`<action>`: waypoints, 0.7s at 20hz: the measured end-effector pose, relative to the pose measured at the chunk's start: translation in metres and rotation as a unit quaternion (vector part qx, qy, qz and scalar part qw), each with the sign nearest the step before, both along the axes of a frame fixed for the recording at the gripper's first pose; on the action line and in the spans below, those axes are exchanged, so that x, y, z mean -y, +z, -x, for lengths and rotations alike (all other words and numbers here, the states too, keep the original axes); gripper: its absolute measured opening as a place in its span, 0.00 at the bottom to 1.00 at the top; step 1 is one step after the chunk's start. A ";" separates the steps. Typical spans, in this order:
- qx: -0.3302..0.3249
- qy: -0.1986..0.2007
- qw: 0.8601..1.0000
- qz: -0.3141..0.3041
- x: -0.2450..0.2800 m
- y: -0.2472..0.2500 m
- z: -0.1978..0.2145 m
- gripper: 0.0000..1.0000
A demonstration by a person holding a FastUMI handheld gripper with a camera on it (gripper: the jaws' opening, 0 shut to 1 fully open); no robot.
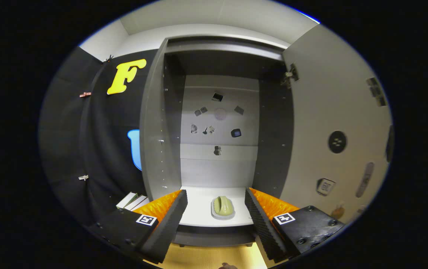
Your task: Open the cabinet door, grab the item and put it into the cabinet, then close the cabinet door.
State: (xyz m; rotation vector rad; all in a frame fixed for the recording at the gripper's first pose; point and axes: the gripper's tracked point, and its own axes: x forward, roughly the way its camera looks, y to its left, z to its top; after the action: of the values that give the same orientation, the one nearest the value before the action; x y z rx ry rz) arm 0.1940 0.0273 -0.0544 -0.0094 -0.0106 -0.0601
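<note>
Spread wide apart with nothing between them, the gripper (216, 200) fingers point into the open cabinet (217, 123). Just ahead of them, a small green item (223, 206) sits on the white cabinet floor (199, 209) near its front edge. Beyond it, small objects dot the back wall. To the right, the cabinet door (333, 123) stands swung open.

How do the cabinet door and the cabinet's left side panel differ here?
The cabinet door is swung wide open and looks pale; the left side panel stands fixed and looks darker grey. The door carries stickers and a hinge; the panel shows small holes. Both stand upright, flanking the green item beyond the open gripper.
</note>
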 end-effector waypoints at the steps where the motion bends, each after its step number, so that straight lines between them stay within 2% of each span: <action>1: 0.002 -0.003 1.000 -0.003 0.001 0.003 0.019 0.98; 8: -0.002 -0.003 1.000 -0.011 0.015 0.015 0.138 0.98; 14: 0.003 -0.012 1.000 -0.014 0.054 0.018 0.215 0.98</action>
State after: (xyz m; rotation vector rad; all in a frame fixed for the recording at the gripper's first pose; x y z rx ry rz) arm -0.0211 -0.0270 -0.0359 0.0183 -0.0164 -0.0833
